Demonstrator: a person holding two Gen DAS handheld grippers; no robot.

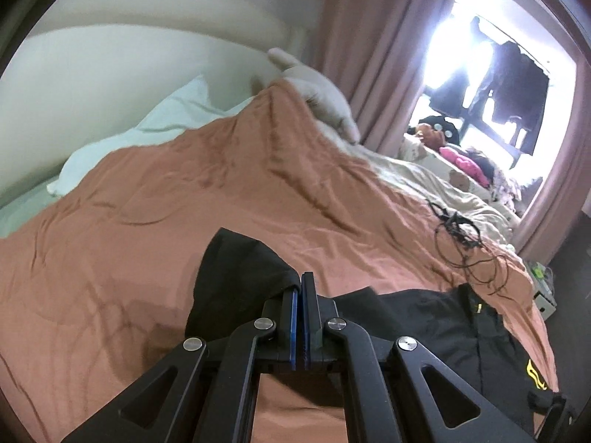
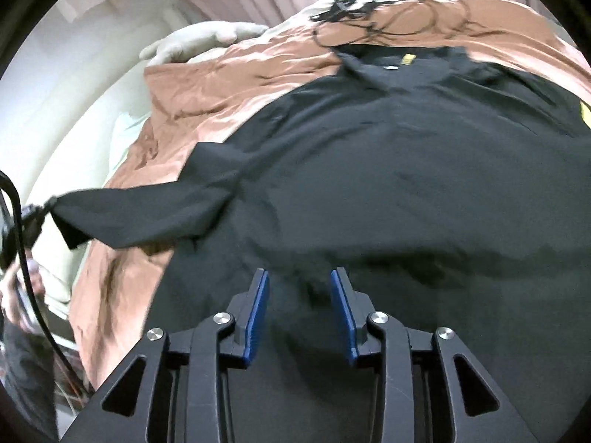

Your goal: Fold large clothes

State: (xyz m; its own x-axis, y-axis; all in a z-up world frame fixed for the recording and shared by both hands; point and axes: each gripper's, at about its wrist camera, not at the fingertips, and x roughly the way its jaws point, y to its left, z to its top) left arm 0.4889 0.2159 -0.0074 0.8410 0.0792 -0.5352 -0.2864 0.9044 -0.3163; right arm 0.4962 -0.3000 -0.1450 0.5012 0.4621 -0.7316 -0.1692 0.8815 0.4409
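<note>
A large black shirt (image 2: 388, 170) lies spread on the orange-brown bedspread (image 2: 207, 85), collar with a yellow label (image 2: 408, 58) at the far side. My left gripper (image 1: 301, 277) is shut on the end of one black sleeve (image 1: 236, 277) and holds it up off the bed. In the right wrist view that sleeve (image 2: 147, 210) stretches out to the left, up to the left gripper (image 2: 35, 217). My right gripper (image 2: 299, 273) hangs just above the shirt's near part with its blue pads (image 2: 258, 313) apart and nothing between them.
A tangle of thin black cable (image 1: 461, 236) lies on the bedspread beyond the collar. A pale green pillow (image 1: 147, 125) and a whitish plush shape (image 1: 321, 92) sit by the wall. Pink curtains (image 1: 373, 55) frame a bright window, with soft toys (image 1: 465, 162) piled below it.
</note>
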